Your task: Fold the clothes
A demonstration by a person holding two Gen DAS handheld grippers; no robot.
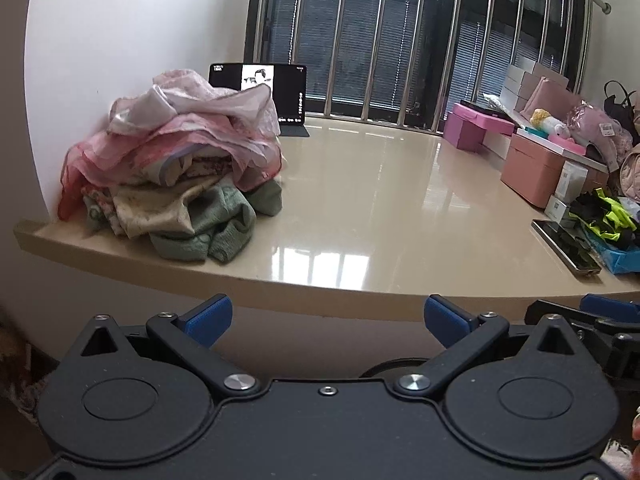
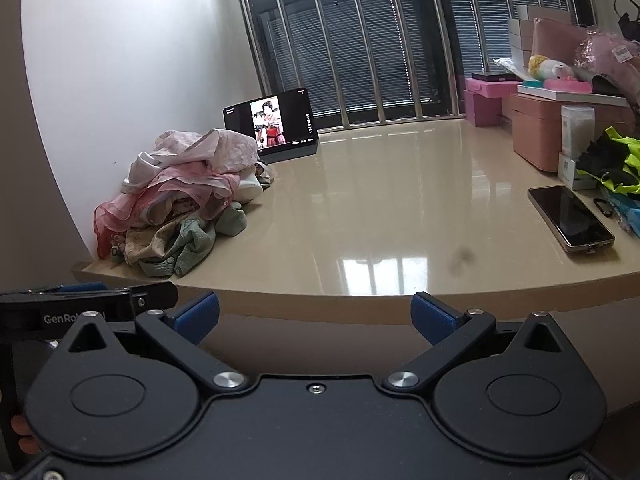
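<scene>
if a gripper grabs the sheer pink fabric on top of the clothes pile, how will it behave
The sheer pink fabric looks thin and translucent, so it will probably hang limp and feel light. It drapes over other garments in the clothes pile, so pulling it may drag or topple them. The beige table looks glossy, so anything that falls could slide easily.

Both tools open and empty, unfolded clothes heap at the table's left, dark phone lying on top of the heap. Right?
One thing is off: the dark flat phone is not on the heap. The right wrist view shows it lying on the glossy beige table at the right side, far from the heap of pink, cream and green clothes. The rest holds: left tool and right tool are open and empty.
</scene>
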